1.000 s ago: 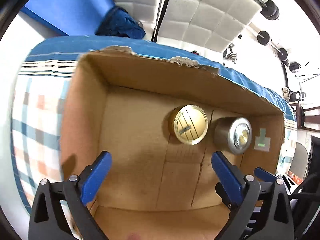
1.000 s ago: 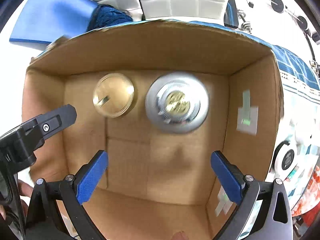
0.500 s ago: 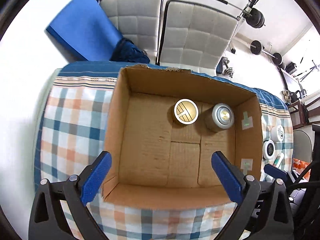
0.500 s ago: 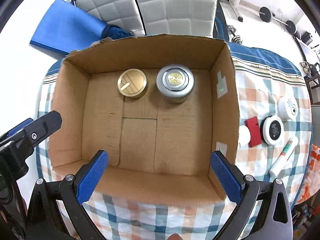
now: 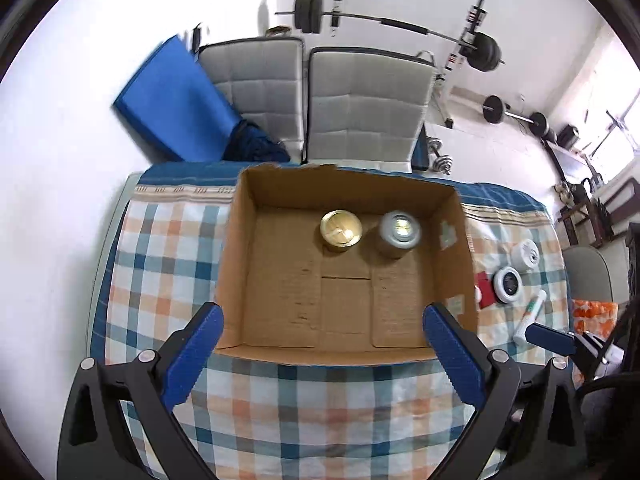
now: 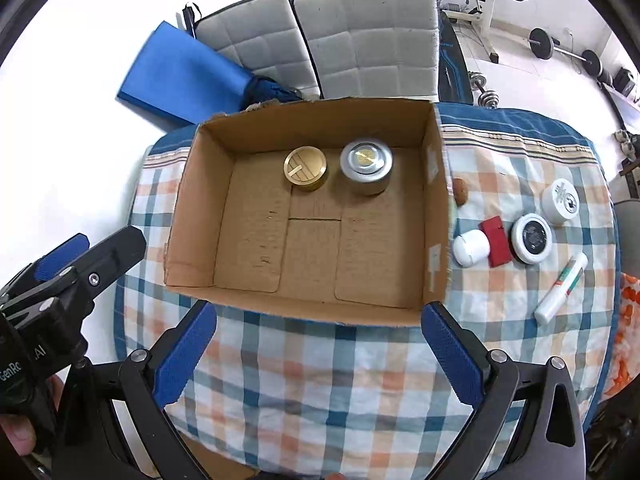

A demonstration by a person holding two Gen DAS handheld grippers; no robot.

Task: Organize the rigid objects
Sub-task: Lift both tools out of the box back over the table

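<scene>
Nearest the cameras, both grippers are hanging above the near edge of the table, each with its blue-padded jaws spread wide and gripping nothing. The left gripper [image 5: 320, 344] is facing the cardboard box [image 5: 236, 264] squarely, while the right gripper [image 6: 316, 344] is looking at it from a little to the right, with the left tool's black body showing at its lower left.

Beneath them the checked tablecloth [image 6: 320, 380] is covering the table. The open box is sitting on it, its near wall just beyond the fingertips. The front and middle of the box floor are lying bare; two round items are standing against the far wall, just beside each other: a gold tin [image 6: 305, 168] on the left and a silver tin [image 6: 366, 164] on the right.

To the right of the box, on the cloth, loose things are lying: a white tube [image 6: 560, 282] nearest, then a small white case [image 6: 471, 247] touching a red case [image 6: 496, 240], a white-rimmed round tin with a dark top [image 6: 531, 238], a white jar [image 6: 561, 201], and a brown lump [image 6: 461, 191] close to the box wall.

Beyond the table, two grey padded chairs [image 5: 360, 108], a blue mat [image 5: 176, 104] and barbells [image 5: 400, 24] are standing against the white wall.
</scene>
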